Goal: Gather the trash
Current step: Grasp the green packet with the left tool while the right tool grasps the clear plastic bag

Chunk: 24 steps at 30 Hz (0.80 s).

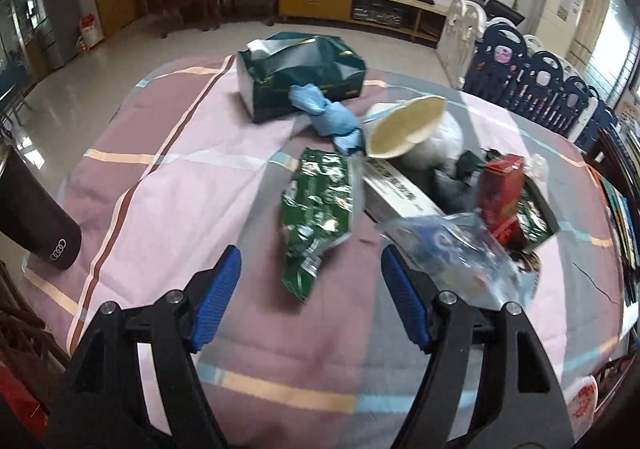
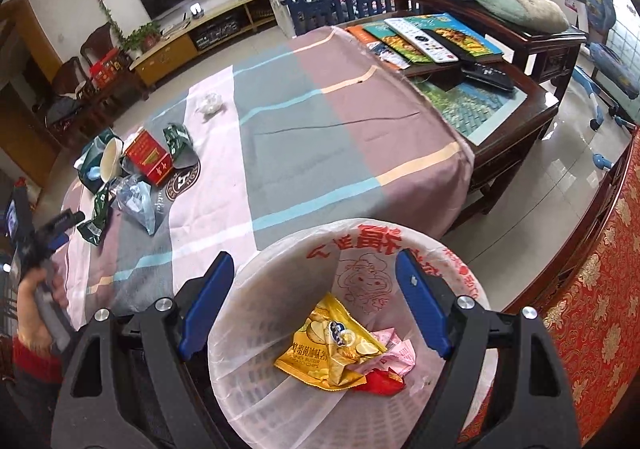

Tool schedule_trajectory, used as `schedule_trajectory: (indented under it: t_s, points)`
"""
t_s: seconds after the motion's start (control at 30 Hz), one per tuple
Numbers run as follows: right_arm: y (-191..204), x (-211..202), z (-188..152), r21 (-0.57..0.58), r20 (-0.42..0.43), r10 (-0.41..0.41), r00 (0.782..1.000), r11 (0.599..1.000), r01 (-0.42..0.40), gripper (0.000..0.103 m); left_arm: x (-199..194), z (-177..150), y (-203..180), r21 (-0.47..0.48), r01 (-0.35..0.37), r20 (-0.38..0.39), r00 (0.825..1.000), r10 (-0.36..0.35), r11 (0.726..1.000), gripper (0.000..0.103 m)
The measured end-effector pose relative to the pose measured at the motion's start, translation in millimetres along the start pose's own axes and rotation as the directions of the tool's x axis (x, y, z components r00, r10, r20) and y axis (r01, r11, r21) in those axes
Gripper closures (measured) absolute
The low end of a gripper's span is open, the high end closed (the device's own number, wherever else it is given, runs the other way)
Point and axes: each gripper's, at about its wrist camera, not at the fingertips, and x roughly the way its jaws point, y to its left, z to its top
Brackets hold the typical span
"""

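Note:
My left gripper point(image 1: 311, 273) is open and empty, just short of a crumpled green foil packet point(image 1: 318, 205) on the checked tablecloth point(image 1: 168, 177). Beyond it lie blue gloves point(image 1: 324, 113), a paper cup point(image 1: 404, 127), a long white box point(image 1: 396, 189), a red box point(image 1: 502, 189), a clear plastic bag point(image 1: 452, 249) and a dark green box point(image 1: 300, 69). My right gripper point(image 2: 314, 277) is open and empty above a white bag-lined trash bin point(image 2: 280, 369). In the bin lie a yellow chip bag point(image 2: 332, 345) and red and pink wrappers. The trash pile point(image 2: 140, 165) shows far left.
A black tube with a ring logo point(image 1: 36, 209) stands at the table's left edge. A crumpled white wad point(image 2: 210, 103) lies apart on the cloth. A dark wooden side table point(image 2: 500, 105) with books and remotes stands to the right. A red patterned cloth point(image 2: 592, 309) hangs at far right.

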Motion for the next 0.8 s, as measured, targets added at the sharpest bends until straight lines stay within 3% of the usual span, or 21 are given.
schedule_trajectory:
  t_s: [0.07,0.2,0.27,0.33,0.43,0.57,0.67,0.8]
  points:
    - [9.7,10.1,2.6,-0.009,-0.024,0.007,1.000,1.000,-0.008,0.022,21.6,10.3,6.5,-0.004,-0.015,-0.016,1.000,0.015,1.000,0.027]
    - [37.5,24.1,9.0,-0.056,-0.046,0.019,0.999,0.998,-0.022,0.022,43.2,9.0,4.8,0.028,0.029,-0.029,0.999,-0.028,0.999,0.027]
    - [54.5,30.4,12.6,-0.085,-0.059,0.027,0.998,0.996,-0.032,0.022,46.9,4.4,-1.3,0.064,0.061,-0.027,0.998,-0.059,0.996,0.041]
    - [73.9,35.8,17.3,-0.106,-0.067,0.053,0.996,0.993,-0.059,0.022,50.2,-2.4,-5.6,0.083,0.102,-0.053,0.994,-0.097,0.991,0.069]
    - [114.7,44.8,27.5,-0.171,-0.077,0.107,0.991,0.978,-0.119,0.022,39.5,-12.5,-5.5,0.082,0.103,-0.028,0.995,-0.101,0.991,0.071]
    - [179.1,71.8,37.8,-0.307,-0.066,0.159,0.985,0.936,-0.172,0.022,-8.3,-26.6,10.8,-0.007,0.073,0.058,0.996,-0.072,0.997,0.072]
    - [225.0,103.1,43.1,-0.405,-0.077,0.156,0.985,0.897,-0.174,0.022,-49.4,-41.6,24.5,-0.064,0.069,0.090,0.994,-0.063,0.996,0.072]
    - [274.6,140.0,41.9,-0.540,-0.062,0.115,0.991,0.831,-0.130,0.022,-77.9,-50.8,33.8,-0.062,0.056,0.136,0.990,-0.047,0.997,0.071]
